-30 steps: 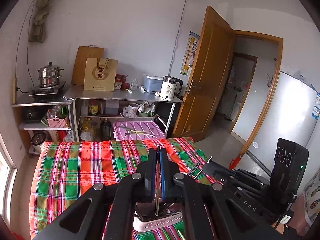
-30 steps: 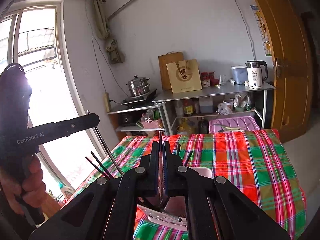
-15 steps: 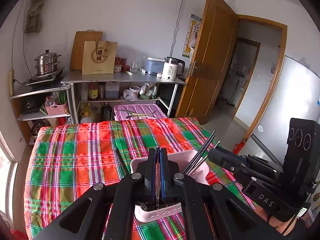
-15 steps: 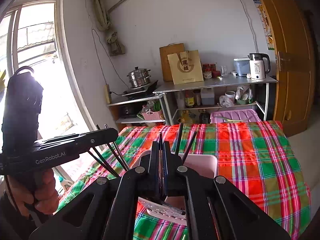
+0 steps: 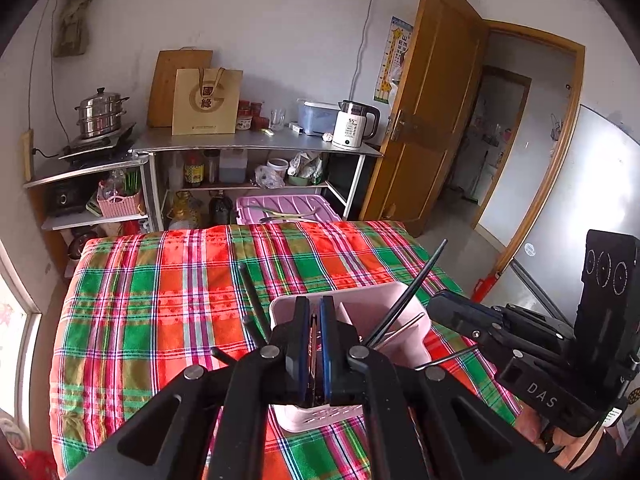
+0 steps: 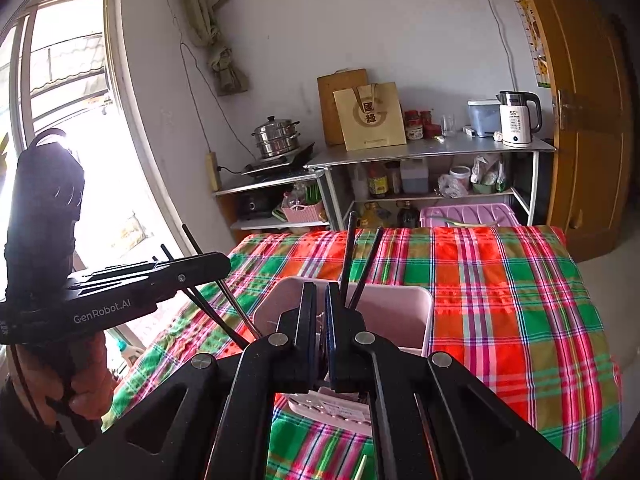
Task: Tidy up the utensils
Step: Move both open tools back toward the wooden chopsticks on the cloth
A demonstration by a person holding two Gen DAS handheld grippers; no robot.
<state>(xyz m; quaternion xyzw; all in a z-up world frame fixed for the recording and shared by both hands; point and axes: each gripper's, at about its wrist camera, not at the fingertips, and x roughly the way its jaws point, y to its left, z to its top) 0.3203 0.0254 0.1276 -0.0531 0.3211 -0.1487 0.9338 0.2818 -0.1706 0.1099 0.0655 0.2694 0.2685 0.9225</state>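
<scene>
Mid-step: loading chopsticks into the holder. Left gripper (image 5: 314, 354) pinching dark slim chopsticks (image 5: 250, 300); right gripper (image 6: 320, 340) clamped on another dark pair (image 6: 352, 260), both over the pink plastic holder (image 6: 400, 312), smooth-walled with a perforated base, near the table's (image 6: 500, 280) front edge. Next, likely: lower tips inside, then release. Plaid woven cloth beyond.

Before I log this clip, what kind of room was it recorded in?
Most likely a home kitchen-dining room: a stainless steel steamer pot sits on a cooktop, a white electric kettle stands on a metal shelf, and a red-and-green plaid tablecloth covers the table.
</scene>
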